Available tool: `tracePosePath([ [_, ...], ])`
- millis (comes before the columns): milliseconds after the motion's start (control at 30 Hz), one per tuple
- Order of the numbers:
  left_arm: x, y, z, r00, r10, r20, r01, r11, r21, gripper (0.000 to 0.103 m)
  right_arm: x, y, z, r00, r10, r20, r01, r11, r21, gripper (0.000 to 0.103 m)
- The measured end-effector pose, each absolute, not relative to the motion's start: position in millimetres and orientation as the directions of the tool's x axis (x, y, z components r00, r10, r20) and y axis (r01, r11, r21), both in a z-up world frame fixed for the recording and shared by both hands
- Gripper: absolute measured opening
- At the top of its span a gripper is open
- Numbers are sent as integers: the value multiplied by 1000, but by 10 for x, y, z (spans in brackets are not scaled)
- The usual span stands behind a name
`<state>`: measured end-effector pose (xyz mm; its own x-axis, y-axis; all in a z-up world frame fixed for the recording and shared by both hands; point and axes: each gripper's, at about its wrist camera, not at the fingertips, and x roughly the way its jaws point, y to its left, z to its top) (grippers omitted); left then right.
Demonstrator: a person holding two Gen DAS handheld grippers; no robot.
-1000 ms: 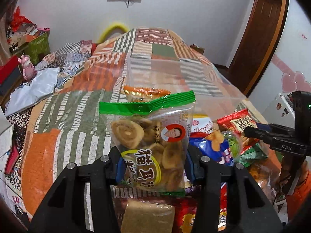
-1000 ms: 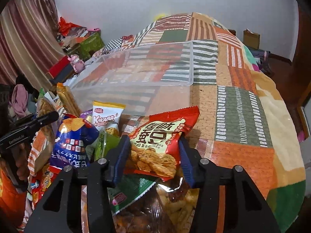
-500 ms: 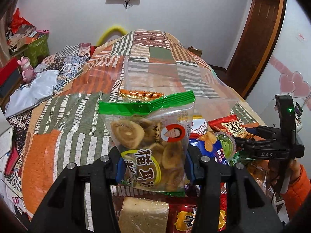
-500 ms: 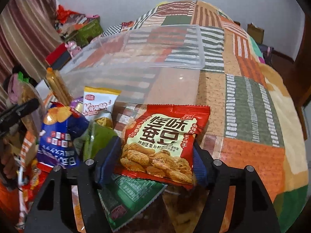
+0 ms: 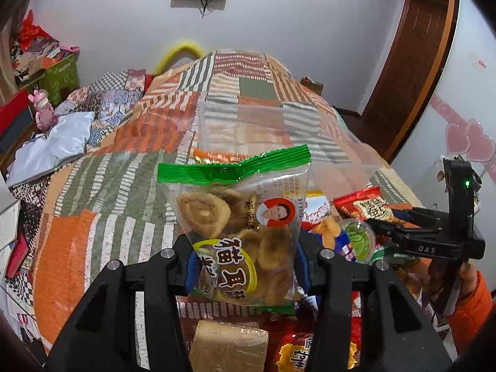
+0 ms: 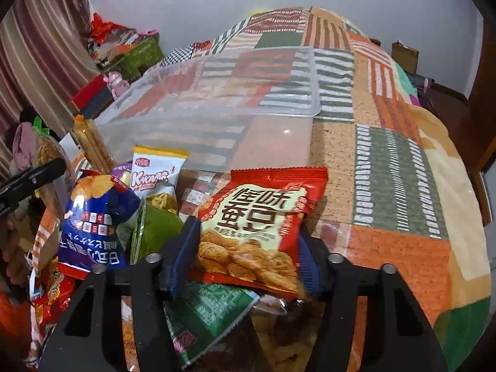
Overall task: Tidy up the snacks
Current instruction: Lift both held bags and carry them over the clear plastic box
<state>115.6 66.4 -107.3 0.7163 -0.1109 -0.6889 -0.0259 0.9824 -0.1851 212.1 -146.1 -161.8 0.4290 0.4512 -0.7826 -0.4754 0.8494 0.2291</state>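
Observation:
My left gripper (image 5: 245,266) is shut on a clear snack bag with a green top (image 5: 238,217), held upright above the snack pile. My right gripper (image 6: 245,254) is shut on a red snack bag (image 6: 257,223), lifted over the pile; this gripper (image 5: 390,226) and the red bag (image 5: 365,206) also show at the right of the left wrist view. A clear plastic bin (image 6: 235,99) lies on the patchwork bedspread just beyond both bags, also in the left wrist view (image 5: 272,130). The left gripper's arm (image 6: 31,179) shows at the right wrist view's left edge.
Loose snacks lie below: a blue chip bag (image 6: 93,217), a white and yellow bag (image 6: 158,173), a green packet (image 6: 204,316), a tan block (image 5: 229,347). A long orange-tipped stick pack (image 6: 93,142) leans at the bin's near left. The bedspread (image 6: 403,186) stretches right.
My right gripper has lifted the red bag off the pile and raised it. The left gripper holds its green-topped bag almost still, slightly higher.

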Motion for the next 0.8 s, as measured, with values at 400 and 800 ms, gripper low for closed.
tracePosePath([
  [400,1142,593,-754,762,-112,-638,-10,983,-185,48,1932,-1603,-1274,504,481,-717,-482,846,229,38],
  [800,1380,650,-478,787,-105,-608,-20,981,-195,48,2019,-1607,-817,576,525,-626,-504,831,234,38],
])
